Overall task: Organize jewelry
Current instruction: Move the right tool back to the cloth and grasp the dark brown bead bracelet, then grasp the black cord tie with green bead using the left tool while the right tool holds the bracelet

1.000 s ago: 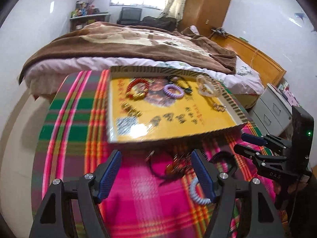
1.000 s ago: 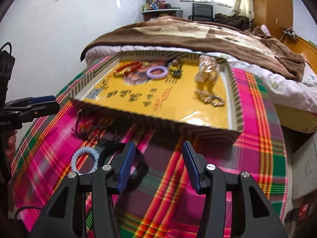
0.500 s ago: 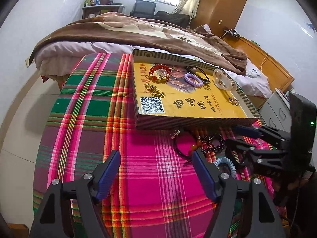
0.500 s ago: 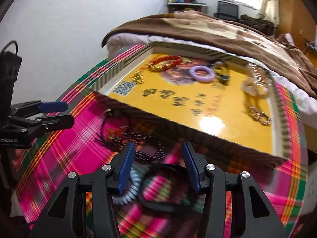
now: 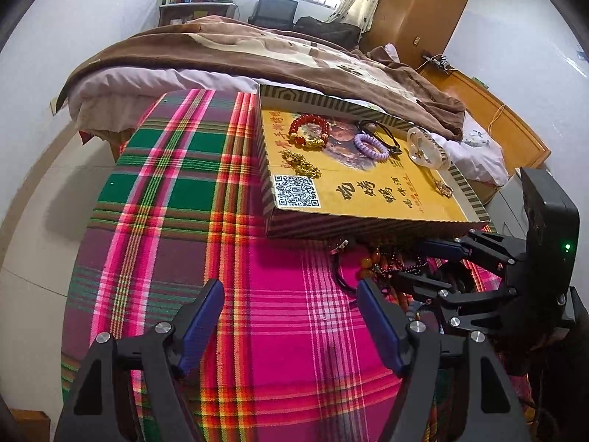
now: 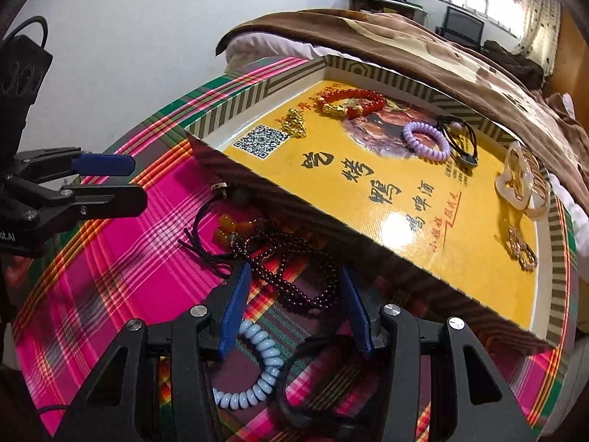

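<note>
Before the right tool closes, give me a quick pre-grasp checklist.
1. Right tool open: ok.
2. Dark bead necklace between its fingers: ok.
3. Only one item in the gap: not ok, the pale blue coil bracelet and a black band lie there too.
4. Left tool open and apart from the pile: ok.
5. Free room in the yellow tray: ok.
6. Necklace free of the amber beads: cannot tell.

**Two wrist views, one shared tray**

The left wrist camera looks from higher and farther back across the plaid bench toward the bed. The right sits low, close. Both share the yellow tray.
</note>
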A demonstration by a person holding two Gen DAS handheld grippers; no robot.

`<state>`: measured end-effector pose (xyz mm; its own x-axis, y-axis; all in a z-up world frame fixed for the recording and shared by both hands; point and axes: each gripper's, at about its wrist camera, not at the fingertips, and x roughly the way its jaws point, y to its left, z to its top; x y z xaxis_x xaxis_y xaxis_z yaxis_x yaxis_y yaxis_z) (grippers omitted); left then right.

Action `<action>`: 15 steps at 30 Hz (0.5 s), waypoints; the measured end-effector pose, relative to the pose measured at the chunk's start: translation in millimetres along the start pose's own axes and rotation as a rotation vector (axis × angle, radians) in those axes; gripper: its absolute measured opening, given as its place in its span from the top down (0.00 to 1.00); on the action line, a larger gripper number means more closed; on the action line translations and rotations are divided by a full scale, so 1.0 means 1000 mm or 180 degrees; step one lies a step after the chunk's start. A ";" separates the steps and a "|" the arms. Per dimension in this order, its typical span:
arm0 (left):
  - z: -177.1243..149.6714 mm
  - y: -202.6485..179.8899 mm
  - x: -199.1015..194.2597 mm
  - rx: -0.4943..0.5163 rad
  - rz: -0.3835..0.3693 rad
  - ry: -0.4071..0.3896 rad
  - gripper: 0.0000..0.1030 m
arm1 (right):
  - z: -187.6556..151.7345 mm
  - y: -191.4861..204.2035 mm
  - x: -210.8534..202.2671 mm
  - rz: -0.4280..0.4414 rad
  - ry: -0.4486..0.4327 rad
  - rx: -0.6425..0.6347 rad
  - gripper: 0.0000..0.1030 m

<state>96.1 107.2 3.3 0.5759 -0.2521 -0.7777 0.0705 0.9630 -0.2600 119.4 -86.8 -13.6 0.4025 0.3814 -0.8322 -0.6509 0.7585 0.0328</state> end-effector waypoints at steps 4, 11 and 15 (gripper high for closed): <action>0.000 -0.002 0.005 -0.0011 0.0001 0.0037 0.28 | -0.003 -0.006 -0.003 0.0010 -0.0016 0.0113 0.88; 0.001 -0.011 0.015 0.0030 0.0015 0.0120 0.28 | -0.011 -0.010 -0.029 0.0089 -0.0304 0.0242 0.91; 0.003 -0.019 0.021 0.0071 0.0014 0.0152 0.28 | -0.015 -0.019 -0.057 0.0167 -0.0591 0.0383 0.91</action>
<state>109.1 84.1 -6.8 0.5367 -0.2515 -0.8054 0.0863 0.9659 -0.2441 99.7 -130.9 24.7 0.4890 0.5043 -0.7118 -0.5970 0.7884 0.1484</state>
